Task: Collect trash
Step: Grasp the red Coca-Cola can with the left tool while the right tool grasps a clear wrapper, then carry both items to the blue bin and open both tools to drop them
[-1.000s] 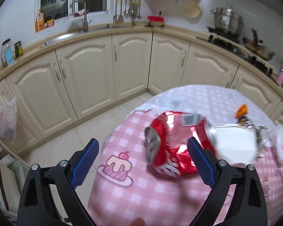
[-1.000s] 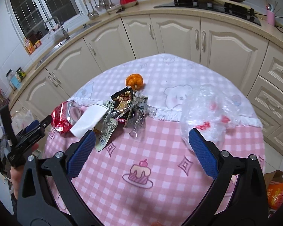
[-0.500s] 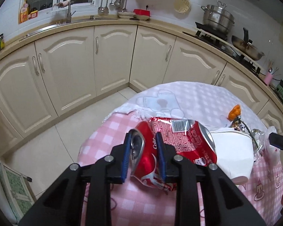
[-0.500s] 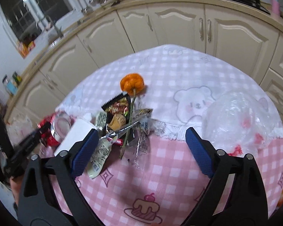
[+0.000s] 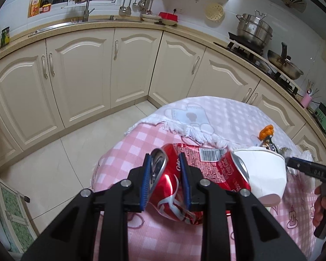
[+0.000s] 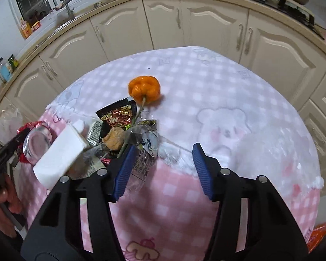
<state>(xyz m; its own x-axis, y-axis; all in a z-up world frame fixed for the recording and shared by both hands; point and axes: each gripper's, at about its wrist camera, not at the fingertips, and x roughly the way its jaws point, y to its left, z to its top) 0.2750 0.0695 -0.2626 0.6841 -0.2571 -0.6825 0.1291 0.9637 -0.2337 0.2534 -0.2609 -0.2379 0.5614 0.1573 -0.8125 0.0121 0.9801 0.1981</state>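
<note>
Behind the left tool (image 5: 165, 177), the crushed can (image 5: 197, 174) is half hidden.

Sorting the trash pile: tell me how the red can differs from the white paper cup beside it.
The red can is metal, printed and crushed; the white paper cup is plain and keeps its shape. The can is clamped at its end by the left gripper; the cup is not held. The can lies nearer the table edge, the cup nearer the wrappers. Both lie on their sides on the tablecloth.
</note>
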